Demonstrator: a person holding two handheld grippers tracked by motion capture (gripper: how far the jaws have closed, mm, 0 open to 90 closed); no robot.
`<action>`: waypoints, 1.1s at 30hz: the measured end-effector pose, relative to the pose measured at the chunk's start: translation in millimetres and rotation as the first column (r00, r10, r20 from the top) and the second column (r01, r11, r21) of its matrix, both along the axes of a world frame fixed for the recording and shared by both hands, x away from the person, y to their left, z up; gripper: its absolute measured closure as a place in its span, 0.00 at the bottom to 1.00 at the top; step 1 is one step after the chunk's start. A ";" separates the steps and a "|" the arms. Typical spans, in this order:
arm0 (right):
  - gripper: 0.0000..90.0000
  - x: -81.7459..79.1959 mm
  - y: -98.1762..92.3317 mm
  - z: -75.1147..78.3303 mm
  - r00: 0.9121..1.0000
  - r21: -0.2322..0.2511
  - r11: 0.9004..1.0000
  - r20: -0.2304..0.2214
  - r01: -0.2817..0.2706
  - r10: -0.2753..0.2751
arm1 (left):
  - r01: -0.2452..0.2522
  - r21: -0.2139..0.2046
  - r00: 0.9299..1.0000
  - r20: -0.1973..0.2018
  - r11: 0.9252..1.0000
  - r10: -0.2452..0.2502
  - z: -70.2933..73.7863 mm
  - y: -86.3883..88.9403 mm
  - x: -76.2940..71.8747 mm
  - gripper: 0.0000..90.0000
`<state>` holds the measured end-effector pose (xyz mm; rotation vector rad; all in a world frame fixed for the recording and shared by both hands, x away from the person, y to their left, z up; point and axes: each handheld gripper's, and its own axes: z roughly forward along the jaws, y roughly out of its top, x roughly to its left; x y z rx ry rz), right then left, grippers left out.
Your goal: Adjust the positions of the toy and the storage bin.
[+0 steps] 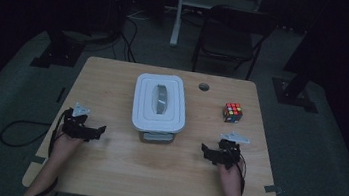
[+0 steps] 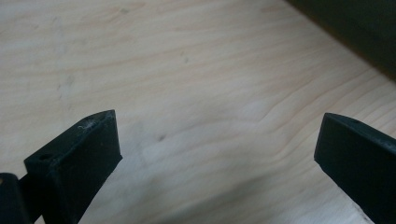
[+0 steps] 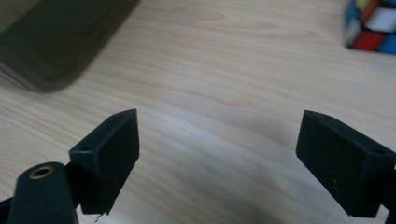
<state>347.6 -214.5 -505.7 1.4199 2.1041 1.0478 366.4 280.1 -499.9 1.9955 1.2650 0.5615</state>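
Start from the box [image 1: 160, 103]: it sits in the middle of the desk [image 1: 103, 170], lid on, and both your tools rest on the near side of it, one to each side. The work looks like it begins at that box, so bring both in level and square to its short near end rather than reaching across the lid.

Your left hand-held gripper [image 1: 83, 129] sits to the left of the box and nearer you, well apart from it. Its jaws stand wide apart with nothing between them, just above bare wood.

The box itself stays untouched.

Your right hand-held gripper [image 1: 218, 154] sits to the right of the box and nearer you, also clear of it. Its jaws are spread wide and empty. Beyond it, right of the box, sits the puzzle cube [image 1: 232, 112]; keep your right elbow from sweeping it as you move in.
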 end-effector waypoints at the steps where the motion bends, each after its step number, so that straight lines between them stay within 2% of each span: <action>1: 0.15 2.4 4.2 0.4 1.000 0.004 1.000 -0.004 -0.015 0.015 | 0.006 0.001 1.000 -0.005 1.000 -0.006 0.3 -2.5 2.1 0.01; 6: 0.15 13.5 18.4 0.6 0.999 0.006 0.999 -0.003 -0.047 0.047 | 0.034 0.000 0.999 -0.001 0.999 -0.034 1.1 -13.3 10.3 0.01; 8: 0.15 23.6 25.7 1.1 0.998 0.016 0.998 0.008 -0.063 0.063 | 0.050 -0.003 0.999 0.001 0.999 -0.050 1.7 -20.7 17.3 0.01; 14: 0.15 41.5 33.7 3.9 0.998 0.025 0.998 0.035 -0.062 0.061 | 0.080 0.003 0.997 0.016 0.997 -0.080 2.8 -33.3 28.8 0.01; 17: 0.15 55.8 37.5 5.8 0.998 0.054 0.997 0.041 -0.052 0.050 | 0.095 -0.006 0.995 0.021 0.996 -0.094 -0.5 -40.0 39.5 0.01; 20: 0.15 63.1 40.3 6.7 0.998 0.052 0.997 0.043 -0.053 0.051 | 0.097 0.009 0.995 0.023 0.995 -0.097 -2.2 -43.0 45.1 0.01; 23: 0.15 79.1 45.9 7.3 0.998 0.042 0.998 0.045 -0.049 0.048 | 0.094 0.019 0.995 0.027 0.995 -0.095 -3.1 -45.8 58.2 0.01; 28: 0.15 94.2 50.1 6.7 0.998 0.048 0.998 0.044 -0.043 0.041 | 0.097 0.016 0.995 0.029 0.995 -0.097 -3.7 -49.5 70.1 0.01; 29: 0.15 100.0 52.2 6.0 0.999 0.047 0.999 0.044 -0.025 0.023 | 0.102 0.014 0.994 0.026 0.995 -0.102 -4.4 -50.7 72.9 0.01; 31: 0.14 104.4 54.1 5.9 0.999 0.064 0.998 0.047 -0.018 0.015 | 0.107 0.010 0.994 0.027 0.994 -0.107 -6.4 -54.1 80.3 0.01; 33: 0.14 106.7 55.5 5.8 0.999 0.059 0.998 0.048 -0.016 0.013 | 0.103 0.014 0.994 0.023 0.995 -0.103 -6.5 -55.4 82.9 0.01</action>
